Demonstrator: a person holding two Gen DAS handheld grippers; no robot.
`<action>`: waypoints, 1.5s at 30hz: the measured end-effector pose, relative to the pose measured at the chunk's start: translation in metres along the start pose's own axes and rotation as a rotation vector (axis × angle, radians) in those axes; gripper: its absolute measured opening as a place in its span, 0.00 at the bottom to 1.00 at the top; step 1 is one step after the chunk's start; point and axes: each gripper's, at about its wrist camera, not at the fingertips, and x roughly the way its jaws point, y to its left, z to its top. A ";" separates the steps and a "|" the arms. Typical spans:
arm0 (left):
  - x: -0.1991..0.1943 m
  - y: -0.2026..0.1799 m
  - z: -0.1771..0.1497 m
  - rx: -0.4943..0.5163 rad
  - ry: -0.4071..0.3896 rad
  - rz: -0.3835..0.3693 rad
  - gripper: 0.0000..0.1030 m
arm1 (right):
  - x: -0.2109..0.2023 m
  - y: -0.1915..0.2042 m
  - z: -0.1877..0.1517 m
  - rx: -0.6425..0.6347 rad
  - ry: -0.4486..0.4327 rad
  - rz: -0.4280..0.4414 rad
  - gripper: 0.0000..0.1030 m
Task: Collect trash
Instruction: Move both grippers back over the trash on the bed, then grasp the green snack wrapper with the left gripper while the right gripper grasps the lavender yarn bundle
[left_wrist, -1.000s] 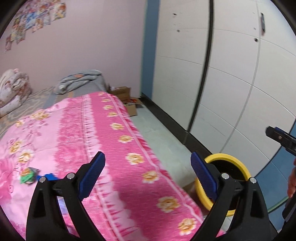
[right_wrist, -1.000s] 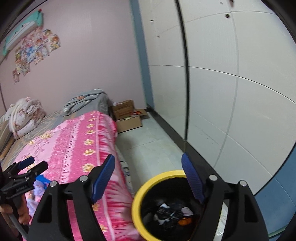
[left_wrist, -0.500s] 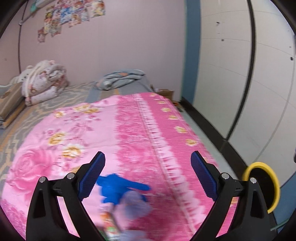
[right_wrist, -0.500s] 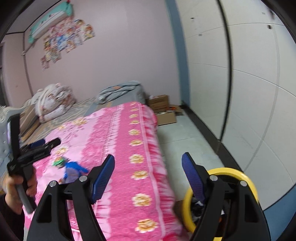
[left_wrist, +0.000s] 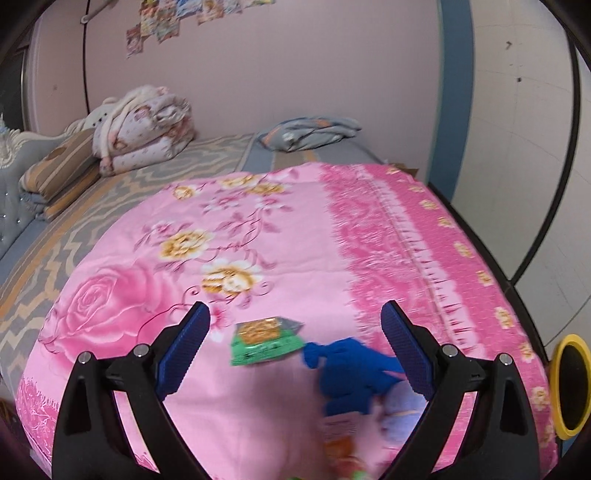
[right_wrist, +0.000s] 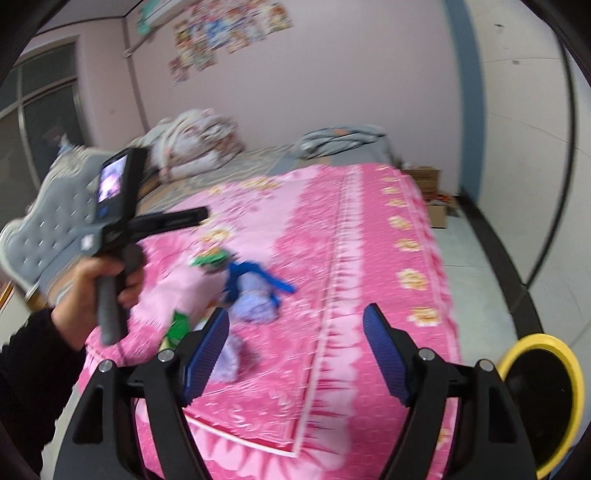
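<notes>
Your left gripper (left_wrist: 295, 336) hangs over the pink floral blanket (left_wrist: 295, 236), fingers spread wide, nothing between them. The trash sits in a loose pile on the blanket near its front edge: a green snack wrapper (left_wrist: 265, 340) lies flat just below the midpoint between your left fingers, a blue crumpled piece (left_wrist: 351, 373) touches its right side, and a pale purple wad (left_wrist: 400, 413) sits against the blue piece. An orange packet (left_wrist: 340, 439) lower down is too blurred to read.

Your right gripper (right_wrist: 295, 347) is also spread open and empty, over the blanket's near edge, to the right of the pile. From that side the blue piece (right_wrist: 240, 273) drapes over the purple wad (right_wrist: 255, 306). Your left hand (right_wrist: 96, 284) grips its handle at the left. The yellow-rimmed bin (right_wrist: 539, 402) stands on the floor beside the bed, right of the right gripper, well apart from the pile.
</notes>
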 end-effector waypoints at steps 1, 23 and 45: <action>0.007 0.006 -0.002 -0.006 0.009 0.008 0.87 | 0.006 0.008 -0.003 -0.014 0.014 0.017 0.70; 0.106 0.053 -0.019 -0.105 0.138 0.049 0.87 | 0.099 0.053 -0.035 -0.078 0.216 0.170 0.69; 0.163 0.041 -0.047 -0.092 0.214 -0.058 0.45 | 0.148 0.059 -0.046 -0.081 0.279 0.248 0.32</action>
